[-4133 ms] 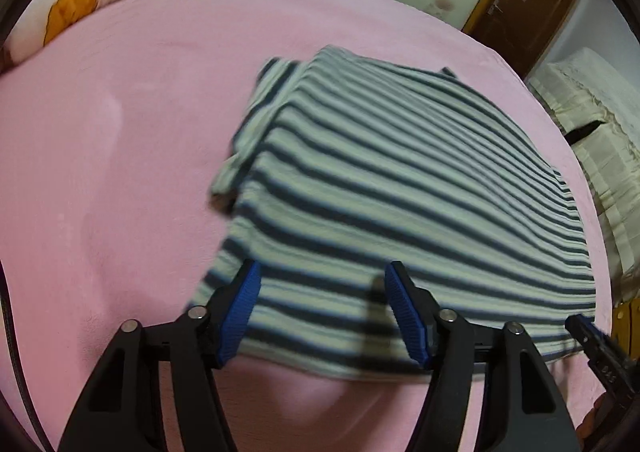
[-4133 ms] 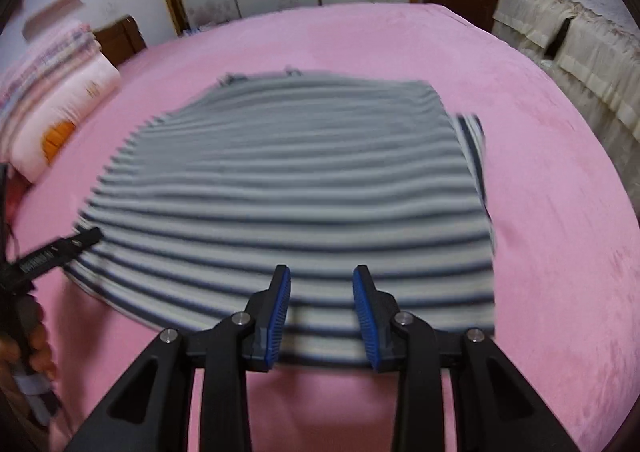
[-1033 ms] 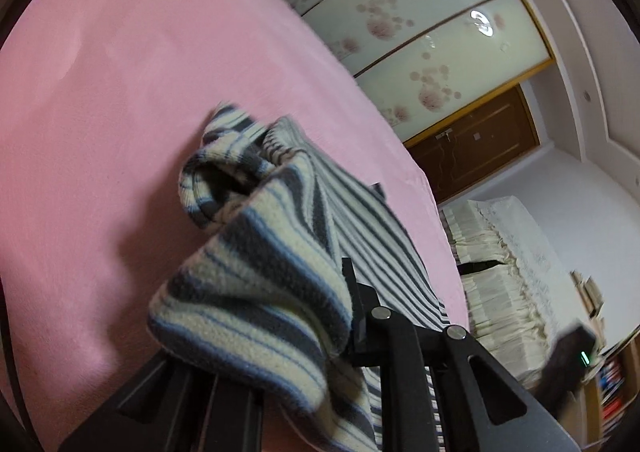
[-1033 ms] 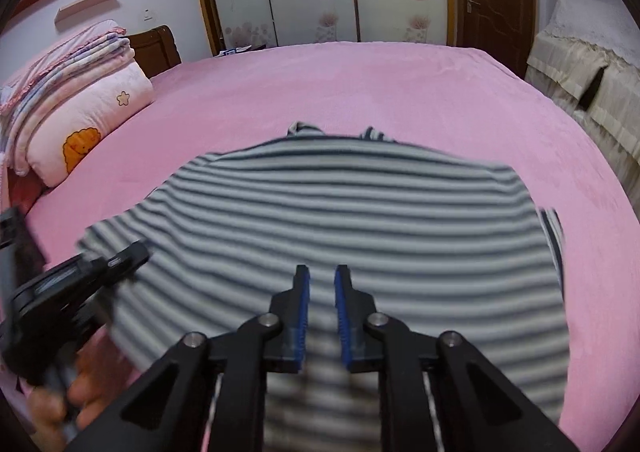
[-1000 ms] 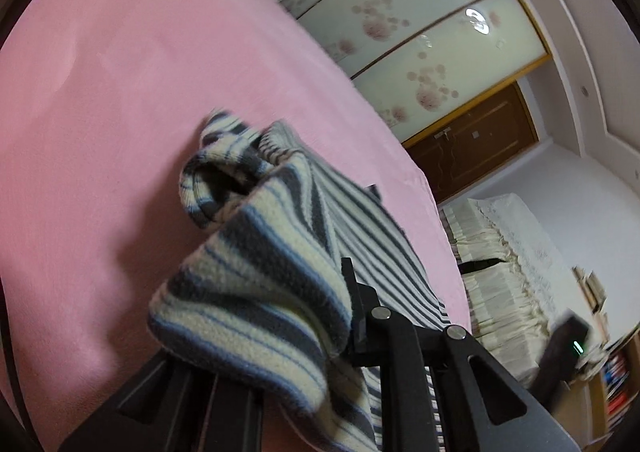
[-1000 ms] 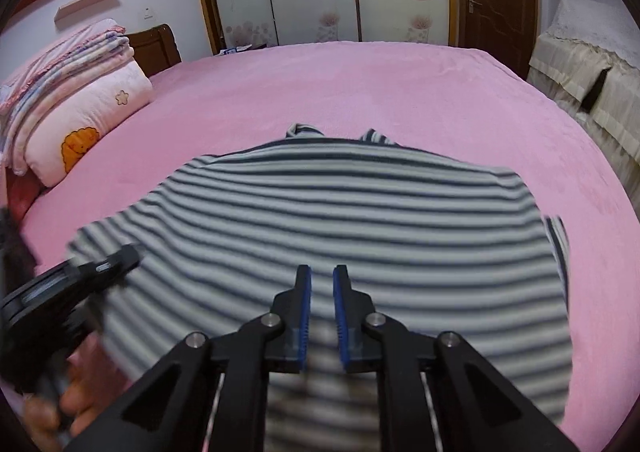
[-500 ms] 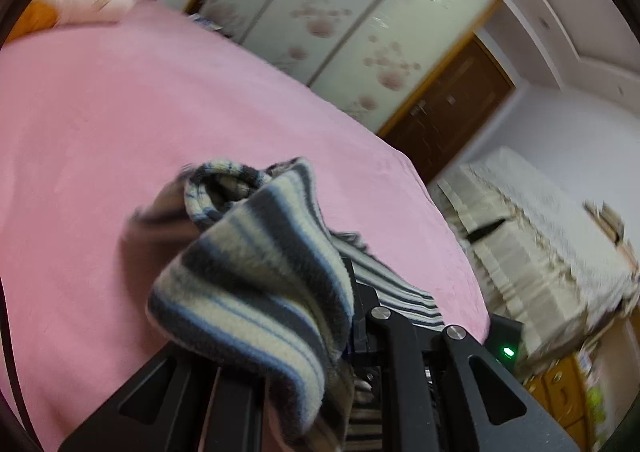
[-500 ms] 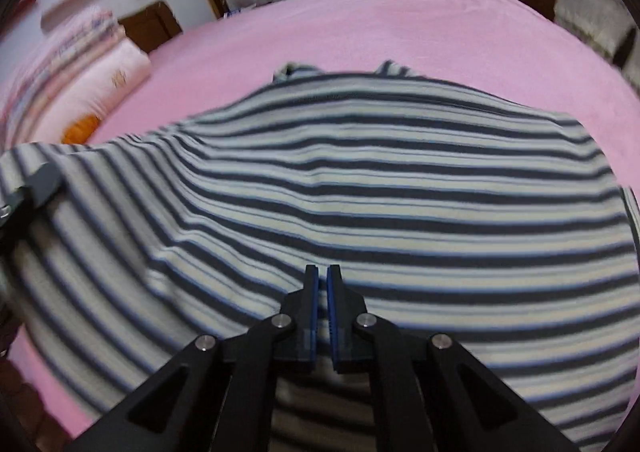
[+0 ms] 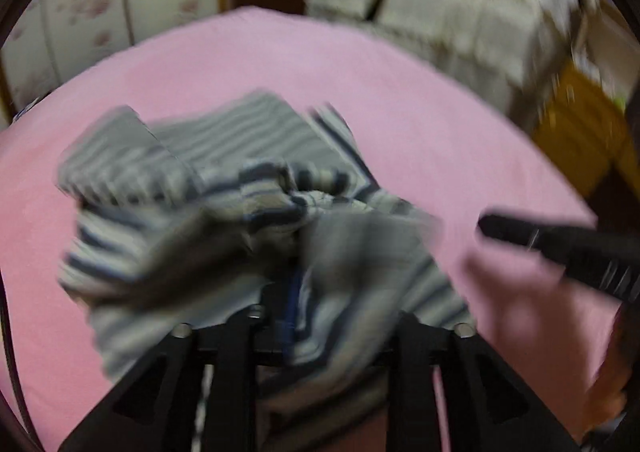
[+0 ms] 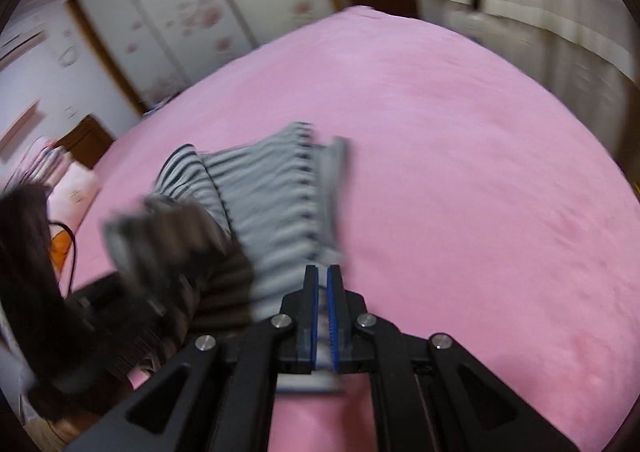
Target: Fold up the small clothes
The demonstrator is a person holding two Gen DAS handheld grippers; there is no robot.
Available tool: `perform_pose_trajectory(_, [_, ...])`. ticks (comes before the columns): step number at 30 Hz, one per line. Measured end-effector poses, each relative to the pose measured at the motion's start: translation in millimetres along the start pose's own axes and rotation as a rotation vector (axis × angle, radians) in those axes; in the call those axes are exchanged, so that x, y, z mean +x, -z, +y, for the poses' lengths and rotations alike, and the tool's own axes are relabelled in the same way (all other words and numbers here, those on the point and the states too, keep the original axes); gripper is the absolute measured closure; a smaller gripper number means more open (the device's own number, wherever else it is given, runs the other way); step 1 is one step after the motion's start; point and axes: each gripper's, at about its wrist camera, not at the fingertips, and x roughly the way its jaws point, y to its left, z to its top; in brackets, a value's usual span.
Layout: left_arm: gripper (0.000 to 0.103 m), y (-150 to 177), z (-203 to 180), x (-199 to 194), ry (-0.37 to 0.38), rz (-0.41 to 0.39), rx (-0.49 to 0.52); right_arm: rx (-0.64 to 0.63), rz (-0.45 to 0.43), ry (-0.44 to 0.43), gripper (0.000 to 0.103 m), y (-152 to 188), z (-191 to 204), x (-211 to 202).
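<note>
Both tools [image 9: 332, 308] [image 10: 322, 284], one striped top [image 10: 276, 188]

- Pink bed cover [image 10: 460, 180]: wide bare stretch to the right of and beyond the striped garment [image 10: 276, 192]; nothing lies on it there, open to pass.
- Striped garment: bunched in a heap mid-bed, draped over the left gripper [image 9: 324, 316] (blurred; cloth hides its fingertips), blocking the way straight ahead.
- Right gripper [image 10: 322, 280]: clamped on the garment's near edge, taking up the bed's near side.
- Pillow [image 10: 76, 184]: at the bed's far left edge.
- Sofa [image 9: 460, 12]: lace-covered, beside the bed, bounds that side.
- Wardrobe doors [image 10: 208, 12]: close off the far end.
</note>
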Motion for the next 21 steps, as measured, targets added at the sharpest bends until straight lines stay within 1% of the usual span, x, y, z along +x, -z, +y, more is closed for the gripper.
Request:
perform_pose_trajectory(1, [0.06, 9, -8, -1, -0.01, -0.001, 0.023, 0.018, 0.011, 0.005, 0.098, 5, -10, -1])
perform_pose_trajectory(2, [0.046, 19, -16, -7, -0.009, -0.019, 0.051, 0.031, 0.021, 0.006, 0.098, 10, -18, -3])
perform_pose_trajectory(3, [0.038, 25, -21, -13, 0.002, -0.031, 0.064, 0.042, 0.033, 0.006, 0.098, 15, -25, -3])
perform_pose_trajectory(5, [0.034, 37, -27, -30, 0.035, -0.056, 0.081, 0.044, 0.045, -0.001, 0.098, 22, -31, -5])
perform_pose_trajectory(7, [0.034, 54, -28, -50, 0.067, -0.068, 0.086, 0.031, 0.046, -0.009, 0.098, 26, -28, -7])
perform_pose_trajectory(8, [0.034, 61, -28, -56, 0.069, -0.069, 0.079, 0.018, 0.043, -0.02, 0.098, 28, -23, -9])
perform_pose_trajectory(10, [0.034, 60, -28, -68, 0.051, -0.068, 0.046, -0.01, 0.03, -0.044, 0.098, 25, -3, -12])
perform_pose_trajectory(13, [0.033, 81, 2, -98, -0.008, -0.106, -0.073, -0.072, 0.012, -0.093, 0.097, 23, 19, -20])
perform_pose_trajectory(15, [0.032, 93, 27, -111, -0.055, -0.128, -0.165, -0.136, 0.01, -0.121, 0.086, 24, 35, -26])
perform_pose_trajectory(16, [0.031, 96, 37, -112, -0.072, -0.133, -0.199, -0.156, 0.006, -0.124, 0.076, 21, 41, -25])
perform_pose_trajectory(17, [0.031, 105, 54, -115, -0.099, -0.14, -0.26, -0.188, 0.001, -0.123, 0.067, 21, 49, -25])
perform_pose_trajectory(18, [0.031, 108, 64, -115, -0.105, -0.137, -0.293, -0.22, -0.003, -0.117, 0.065, 21, 57, -25])
perform_pose_trajectory(19, [0.031, 116, 81, -115, -0.1, -0.123, -0.361, -0.244, -0.002, -0.11, 0.064, 21, 62, -23])
perform_pose_trajectory(20, [0.031, 114, 91, -113, -0.088, -0.119, -0.395, -0.26, 0.003, -0.103, 0.063, 21, 66, -21])
perform_pose_trajectory(21, [0.031, 120, 105, -113, -0.052, -0.113, -0.461, -0.273, 0.013, -0.097, 0.063, 22, 70, -17])
